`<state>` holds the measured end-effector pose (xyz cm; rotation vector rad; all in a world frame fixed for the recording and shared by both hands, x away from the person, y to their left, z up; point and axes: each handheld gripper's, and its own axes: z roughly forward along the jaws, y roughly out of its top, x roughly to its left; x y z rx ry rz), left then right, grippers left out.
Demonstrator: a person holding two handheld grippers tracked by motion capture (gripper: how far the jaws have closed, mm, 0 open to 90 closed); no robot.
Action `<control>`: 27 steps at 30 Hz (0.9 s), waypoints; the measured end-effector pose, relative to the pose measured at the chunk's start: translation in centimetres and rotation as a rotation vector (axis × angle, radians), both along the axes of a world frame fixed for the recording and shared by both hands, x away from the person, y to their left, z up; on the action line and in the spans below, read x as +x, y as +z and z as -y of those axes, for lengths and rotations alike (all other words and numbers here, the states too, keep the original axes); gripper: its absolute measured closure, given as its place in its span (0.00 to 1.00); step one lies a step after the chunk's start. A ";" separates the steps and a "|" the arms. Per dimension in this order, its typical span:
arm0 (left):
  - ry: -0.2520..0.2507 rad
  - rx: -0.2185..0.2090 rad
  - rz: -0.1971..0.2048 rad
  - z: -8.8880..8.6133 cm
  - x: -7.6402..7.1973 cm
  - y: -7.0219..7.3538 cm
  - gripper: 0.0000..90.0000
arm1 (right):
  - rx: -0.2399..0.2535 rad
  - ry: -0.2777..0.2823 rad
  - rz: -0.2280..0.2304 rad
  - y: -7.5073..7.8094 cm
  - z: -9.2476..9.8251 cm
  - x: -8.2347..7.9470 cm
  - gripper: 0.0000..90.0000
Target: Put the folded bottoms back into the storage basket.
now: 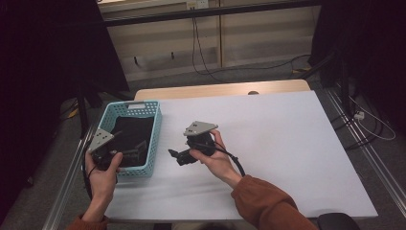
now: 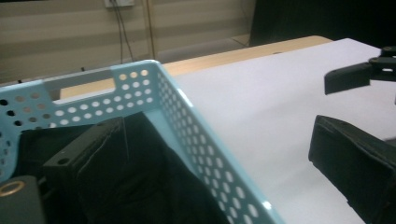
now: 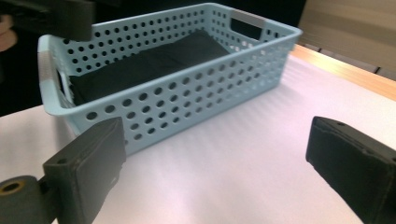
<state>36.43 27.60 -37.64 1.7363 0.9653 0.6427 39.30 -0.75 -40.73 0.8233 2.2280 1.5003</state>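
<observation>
High view: fixed overhead on the person's side, looking forward and down, whole worktop [image 1: 268,143] in frame. Left gripper view: very close, low over the blue basket [image 2: 187,116] rim, facing across the worktop. Right gripper view: low, near the worktop, facing the basket's long side. All three views share the basket and the worktop beside it.

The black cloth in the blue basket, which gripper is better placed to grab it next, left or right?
Probably the left gripper: it straddles the basket wall, one jaw already against the black cloth. The right gripper sits open on the table beside the basket, outside its wall.
</observation>
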 end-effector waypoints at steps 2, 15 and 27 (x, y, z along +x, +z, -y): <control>-0.008 0.003 0.005 0.5 -0.3 0.0 0.05 | 0.011 -0.009 0.004 0.0 0.6 -0.3 0.05; -0.056 -0.011 0.009 2.5 -1.4 -1.2 0.04 | 0.006 -0.079 0.043 -0.3 5.0 -2.4 0.05; -0.078 -0.004 0.019 3.2 -1.8 -1.9 0.05 | 0.016 -0.219 0.056 -0.9 11.2 -4.6 0.05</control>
